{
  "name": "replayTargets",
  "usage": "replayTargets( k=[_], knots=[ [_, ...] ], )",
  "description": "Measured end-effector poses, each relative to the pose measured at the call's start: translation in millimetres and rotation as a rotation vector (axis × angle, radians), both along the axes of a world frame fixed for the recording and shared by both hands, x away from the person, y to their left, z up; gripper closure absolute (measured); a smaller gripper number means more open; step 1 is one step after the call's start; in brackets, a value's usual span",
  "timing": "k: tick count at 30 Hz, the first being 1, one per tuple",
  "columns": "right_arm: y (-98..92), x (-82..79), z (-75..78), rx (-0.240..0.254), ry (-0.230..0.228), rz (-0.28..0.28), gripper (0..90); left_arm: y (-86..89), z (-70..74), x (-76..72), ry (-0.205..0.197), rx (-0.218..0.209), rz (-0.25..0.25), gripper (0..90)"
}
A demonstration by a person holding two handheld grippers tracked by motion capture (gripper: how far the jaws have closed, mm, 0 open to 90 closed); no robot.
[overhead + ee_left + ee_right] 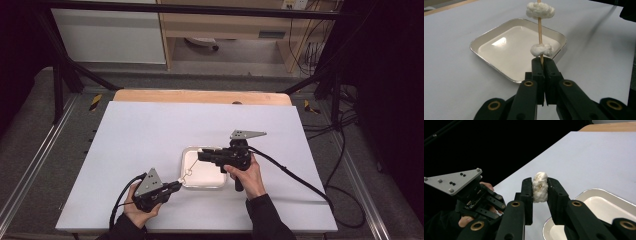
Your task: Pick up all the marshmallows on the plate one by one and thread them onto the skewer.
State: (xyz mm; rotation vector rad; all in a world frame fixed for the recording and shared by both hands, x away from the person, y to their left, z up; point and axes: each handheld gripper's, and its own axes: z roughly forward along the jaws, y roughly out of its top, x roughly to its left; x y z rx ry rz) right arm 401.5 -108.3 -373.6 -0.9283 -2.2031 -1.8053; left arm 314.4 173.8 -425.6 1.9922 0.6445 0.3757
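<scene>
Skewer above tray on white table.

Tray sits mid-table, toward the near edge. Left gripper is just off its left side, skewer poking over it. Right gripper hangs over the tray's far part.

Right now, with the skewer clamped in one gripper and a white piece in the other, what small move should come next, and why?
Probably carry the right gripper toward the skewer tip and press its white piece onto it. The left gripper is shut on the skewer, which already carries two such pieces above the tray, and the right one is shut on a similar piece, apart from the stick.
</scene>
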Motion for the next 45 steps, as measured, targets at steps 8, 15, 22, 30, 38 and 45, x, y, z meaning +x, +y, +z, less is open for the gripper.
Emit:
replayTargets(
  k=[8, 15, 22, 30, 38, 45],
  knots=[
    [1.0, -4.1, -6.9, -0.006, 0.009, 0.011, 77.8, -1.3, -1.4, 0.3, 0.004, 0.02, -0.007, 88.3],
    [19.0, -9.3, -29.9, -0.058, 0.05, 0.098, 77.2, -6.1, 1.8, 0.4, -0.011, 0.007, 0.0, 88.2],
    [19.3, -8.9, -30.4, -0.063, 0.04, 0.089, 76.1, -6.1, 1.7, 1.1, -0.002, 0.001, 0.005, 88.2],
    [15.0, -11.3, -24.6, -0.1, -0.033, 0.02, 52.7, -3.9, 0.7, 2.8, 0.014, 0.001, 0.028, 88.1],
    [5.0, -13.2, -24.0, -0.252, -0.133, -0.066, 22.9, -0.9, 0.7, 4.4, 0.027, -0.008, 0.049, 88.1],
    [-9.6, -13.8, -34.0, -0.376, -0.179, -0.131, 10.4, -0.2, 0.3, 5.5, 0.035, -0.006, 0.055, 88.0]
  ],
)
